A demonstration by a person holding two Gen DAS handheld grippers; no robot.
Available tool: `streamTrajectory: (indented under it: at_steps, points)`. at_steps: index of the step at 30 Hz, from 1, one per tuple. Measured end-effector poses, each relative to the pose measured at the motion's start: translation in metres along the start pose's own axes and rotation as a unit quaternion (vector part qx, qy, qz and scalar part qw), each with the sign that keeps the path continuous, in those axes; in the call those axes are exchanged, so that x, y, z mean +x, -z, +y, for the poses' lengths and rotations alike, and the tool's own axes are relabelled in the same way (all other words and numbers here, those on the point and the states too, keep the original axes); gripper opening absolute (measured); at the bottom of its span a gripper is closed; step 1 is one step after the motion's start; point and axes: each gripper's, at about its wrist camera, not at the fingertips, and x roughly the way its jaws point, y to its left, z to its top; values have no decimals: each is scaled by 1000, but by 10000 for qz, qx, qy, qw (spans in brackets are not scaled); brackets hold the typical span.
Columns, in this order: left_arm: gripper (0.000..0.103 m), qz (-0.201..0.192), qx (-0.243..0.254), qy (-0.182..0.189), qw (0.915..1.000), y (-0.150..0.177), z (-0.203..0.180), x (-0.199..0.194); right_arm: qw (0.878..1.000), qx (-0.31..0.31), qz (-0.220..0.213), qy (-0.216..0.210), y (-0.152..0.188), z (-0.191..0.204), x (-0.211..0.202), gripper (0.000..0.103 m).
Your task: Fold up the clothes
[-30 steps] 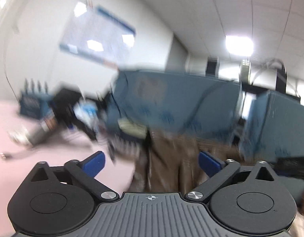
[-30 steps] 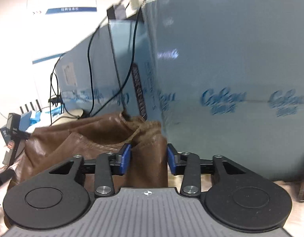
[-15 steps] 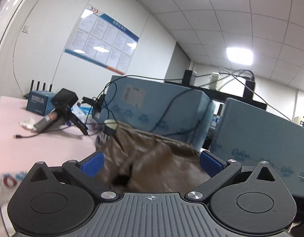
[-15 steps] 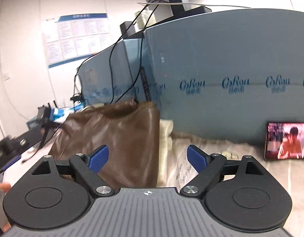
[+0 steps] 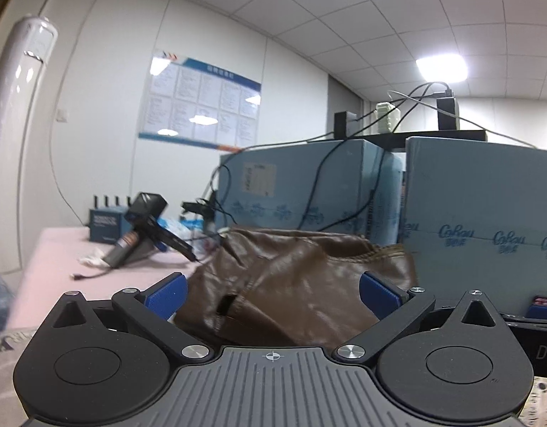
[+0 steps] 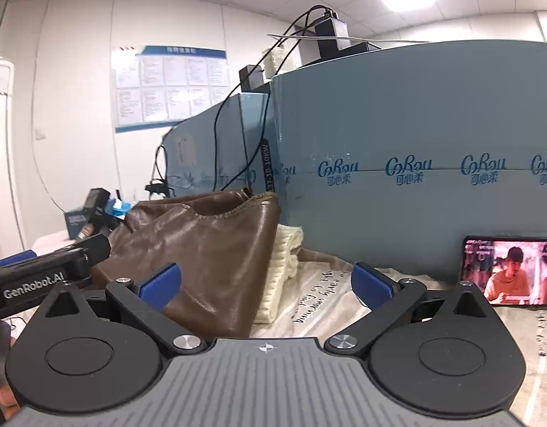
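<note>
Brown leather garment (image 6: 209, 249) heaped against the blue foam boards (image 6: 415, 149), cream knit piece (image 6: 282, 270) tucked beside it, right gripper (image 6: 264, 281) jaws opening wide, pads clear of the leather, left gripper (image 5: 273, 293) jaws wide, nothing pinched, phone (image 6: 508, 274) propped against the boards.

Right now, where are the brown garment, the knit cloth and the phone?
brown garment (image 6: 216, 249): right wrist view, its front panel.
knit cloth (image 6: 282, 267): right wrist view, its folded edge.
phone (image 6: 508, 272): right wrist view, its lit screen.

I see blue foam panels (image 6: 415, 142) backing the table; a playing phone (image 6: 510, 272) leans against them, a wall chart (image 6: 170, 85) beyond.
</note>
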Motion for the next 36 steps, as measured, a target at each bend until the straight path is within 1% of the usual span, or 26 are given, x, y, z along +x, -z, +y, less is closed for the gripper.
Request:
streamTrajectory:
  at_steps: [6,10,14,17,20,27,36]
  points:
    - [103,-36,156,-313,9994,1,4,-6,10000,50,28,-25,6,0,3,103]
    - [103,-67,114,-379,9992,0,6,-6,10000,50,-21,9,6,1,2,103]
    - [103,2,167,-345,9993,2,3,-4,10000,48,-6,10,7,1,2,103]
    - [103,-83,114,-431,9990,2,6,-10,10000,39,-14,0,7,1,2,103]
    - [103,-94,120,-430,9990,2,7,-11,10000,48,-31,-28,7,1,1,103]
    - [103,-119,304,-305,9990,3,0,-10,10000,9,-78,-60,7,2,0,103]
    - [103,-88,291,-218,9993,3,1,-8,10000,20,-70,-59,8,2,-1,103]
